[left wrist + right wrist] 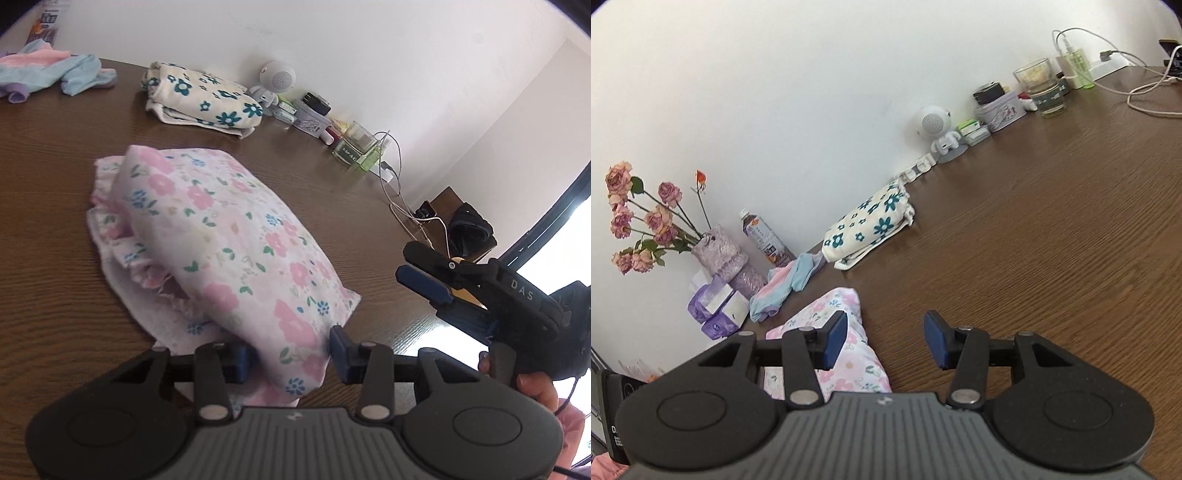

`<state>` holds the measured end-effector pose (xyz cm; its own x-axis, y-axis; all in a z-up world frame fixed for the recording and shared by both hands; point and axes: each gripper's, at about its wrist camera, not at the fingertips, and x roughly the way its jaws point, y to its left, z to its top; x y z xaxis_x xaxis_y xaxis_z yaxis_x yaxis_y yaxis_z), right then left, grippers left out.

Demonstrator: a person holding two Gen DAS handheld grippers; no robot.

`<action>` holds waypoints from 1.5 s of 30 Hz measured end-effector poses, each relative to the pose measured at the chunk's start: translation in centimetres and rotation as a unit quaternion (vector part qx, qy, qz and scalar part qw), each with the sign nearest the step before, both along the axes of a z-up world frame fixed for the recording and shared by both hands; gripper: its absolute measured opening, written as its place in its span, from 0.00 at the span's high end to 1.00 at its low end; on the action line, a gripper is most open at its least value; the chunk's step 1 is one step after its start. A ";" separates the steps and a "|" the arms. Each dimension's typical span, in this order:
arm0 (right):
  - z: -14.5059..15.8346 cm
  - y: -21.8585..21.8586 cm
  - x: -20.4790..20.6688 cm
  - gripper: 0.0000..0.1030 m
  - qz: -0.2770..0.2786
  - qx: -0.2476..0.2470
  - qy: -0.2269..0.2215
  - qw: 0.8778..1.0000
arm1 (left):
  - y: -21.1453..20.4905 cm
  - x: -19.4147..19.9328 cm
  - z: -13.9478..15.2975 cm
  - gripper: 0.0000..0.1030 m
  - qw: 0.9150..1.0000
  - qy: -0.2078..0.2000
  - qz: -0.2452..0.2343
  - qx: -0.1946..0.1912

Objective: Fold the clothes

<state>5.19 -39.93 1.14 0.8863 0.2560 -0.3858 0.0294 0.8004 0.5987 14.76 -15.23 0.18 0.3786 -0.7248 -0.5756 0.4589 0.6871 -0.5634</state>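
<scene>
A pink floral garment [221,236] lies bunched and partly folded on the brown wooden table [48,192]. Its near end rises between the blue pads [341,354] of my left gripper [293,357], which press on the fabric from both sides. My right gripper [404,264] hovers to the right of the garment, past its corner, held by a hand [535,387]. In the right wrist view the right gripper [884,341] stands open. The same garment [849,354] lies under its left finger, and bare table [1034,258] shows in the gap.
A folded cream cloth with teal flowers [201,96] [871,221] lies near the wall. Pastel garments [48,70] [783,288] are heaped at the far left. A white speaker figure [934,122], glass jars [1045,92], cables [1145,96], a bottle [764,236] and a flower vase [720,251] line the wall.
</scene>
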 end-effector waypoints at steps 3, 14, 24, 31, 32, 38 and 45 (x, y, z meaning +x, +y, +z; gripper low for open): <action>0.0 -1.4 -0.9 0.53 -0.019 0.003 -0.005 1.000 | -3.9 0.1 0.3 0.50 1.000 -0.016 -0.014 0.008; -0.3 -1.3 -3.1 0.53 0.002 -0.038 0.014 0.999 | 1.7 -2.0 3.6 0.32 0.993 -0.099 -0.049 0.039; -1.2 7.3 -2.5 0.47 0.073 -0.160 0.061 0.983 | 6.7 3.0 3.7 0.27 0.976 -0.168 -0.007 0.134; -1.7 9.0 -1.5 0.44 0.070 -0.169 0.073 0.980 | 5.2 5.2 1.9 0.32 0.956 -0.219 -0.106 0.162; -1.7 9.1 -1.4 0.44 0.071 -0.169 0.073 0.980 | 5.1 5.2 1.6 0.41 0.955 -0.217 -0.122 0.158; -1.7 8.9 -1.0 0.59 0.055 -0.164 0.075 0.982 | 4.1 2.4 0.8 0.58 0.939 -0.241 -0.196 0.148; -2.0 8.8 -1.1 0.74 0.067 -0.160 0.069 0.982 | 1.8 -1.1 0.6 0.62 0.923 -0.269 -0.227 0.156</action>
